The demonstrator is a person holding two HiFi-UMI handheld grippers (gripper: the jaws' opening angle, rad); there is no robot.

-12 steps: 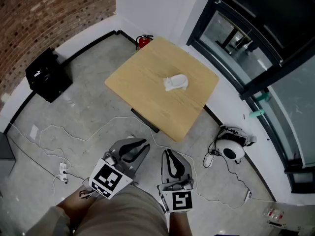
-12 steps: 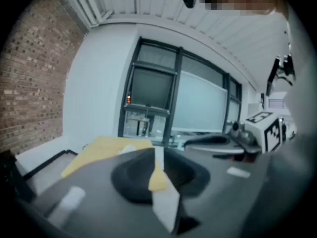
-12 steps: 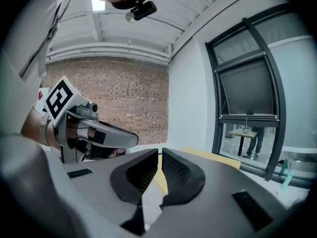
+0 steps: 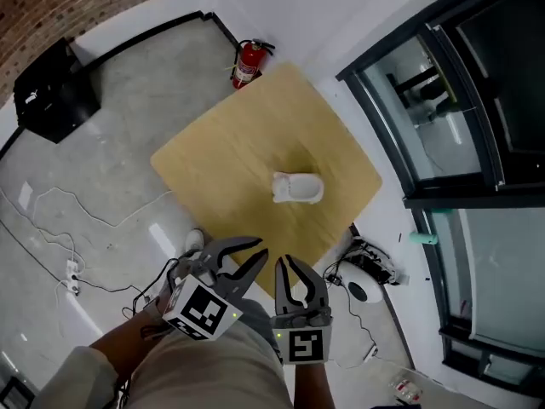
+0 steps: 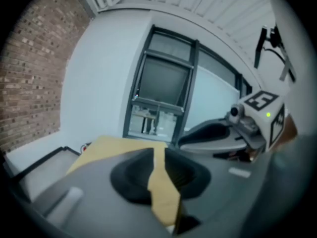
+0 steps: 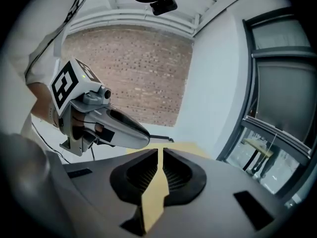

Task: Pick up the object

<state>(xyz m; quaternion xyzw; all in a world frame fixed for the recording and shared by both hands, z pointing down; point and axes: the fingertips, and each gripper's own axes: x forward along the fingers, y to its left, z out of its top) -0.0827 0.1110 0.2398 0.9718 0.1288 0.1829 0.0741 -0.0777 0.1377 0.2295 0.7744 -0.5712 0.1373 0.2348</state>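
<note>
A small white object (image 4: 296, 187) lies near the middle of a square wooden table (image 4: 223, 164) in the head view. Both grippers hang low in that view, short of the table's near edge and apart from the object. My left gripper (image 4: 253, 256) is shut with nothing in it, its marker cube toward me. My right gripper (image 4: 291, 265) is shut and empty too, just right of the left one. In the left gripper view the shut jaws (image 5: 159, 155) point over the table top (image 5: 106, 146). The right gripper view shows its shut jaws (image 6: 160, 155) and the left gripper (image 6: 141, 133) beside them.
A red fire extinguisher (image 4: 247, 62) stands at the table's far corner. A black box (image 4: 49, 90) sits by the brick wall at left. White cables (image 4: 77, 220) run over the grey floor. A white headset (image 4: 364, 288) lies right of the table, near dark-framed glass walls (image 4: 443, 126).
The head view has shifted forward: the table and white object now sit lower and nearer the grippers. Both grippers stay shut and have risen slightly toward the table edge.
</note>
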